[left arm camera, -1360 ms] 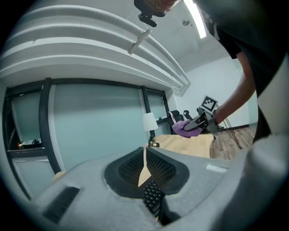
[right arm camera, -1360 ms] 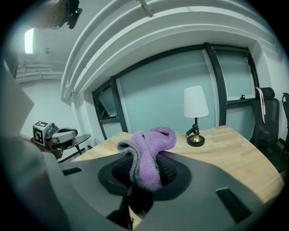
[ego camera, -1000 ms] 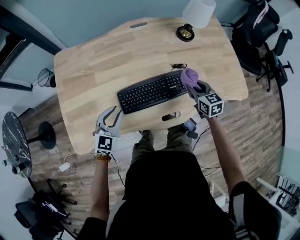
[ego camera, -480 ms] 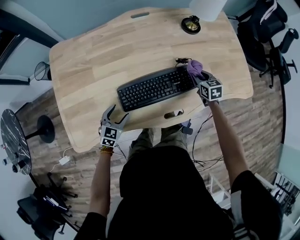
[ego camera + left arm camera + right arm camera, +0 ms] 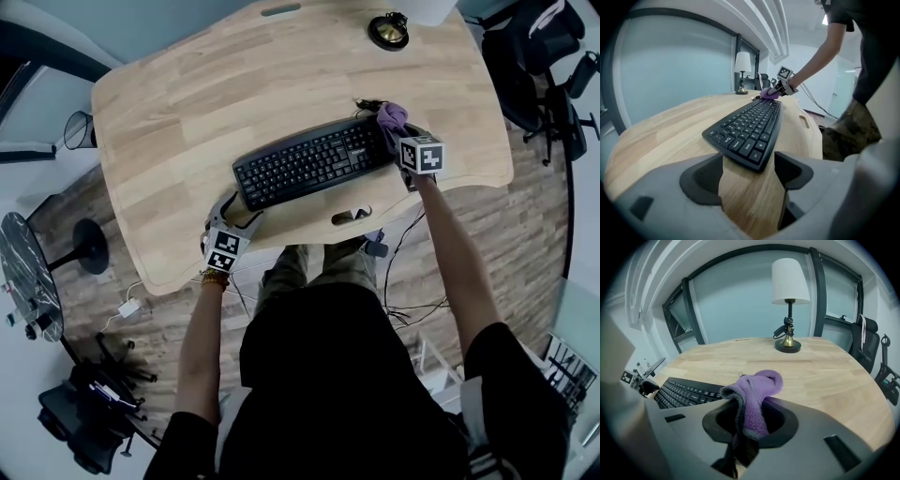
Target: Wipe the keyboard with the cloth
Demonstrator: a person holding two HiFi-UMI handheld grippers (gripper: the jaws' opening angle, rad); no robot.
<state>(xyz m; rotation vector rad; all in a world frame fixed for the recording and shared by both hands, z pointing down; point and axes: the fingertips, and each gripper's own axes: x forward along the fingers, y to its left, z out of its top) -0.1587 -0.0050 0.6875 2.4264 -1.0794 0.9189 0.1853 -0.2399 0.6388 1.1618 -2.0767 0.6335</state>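
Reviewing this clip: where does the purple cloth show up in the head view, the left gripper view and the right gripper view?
Head view: cloth at upper right, at the keyboard's right end.
Left gripper view: cloth small, above centre, at the keyboard's far end.
Right gripper view: cloth lower centre, pinched in the right gripper.
Shared landmark: the black keyboard, which sits at the left in the right gripper view.
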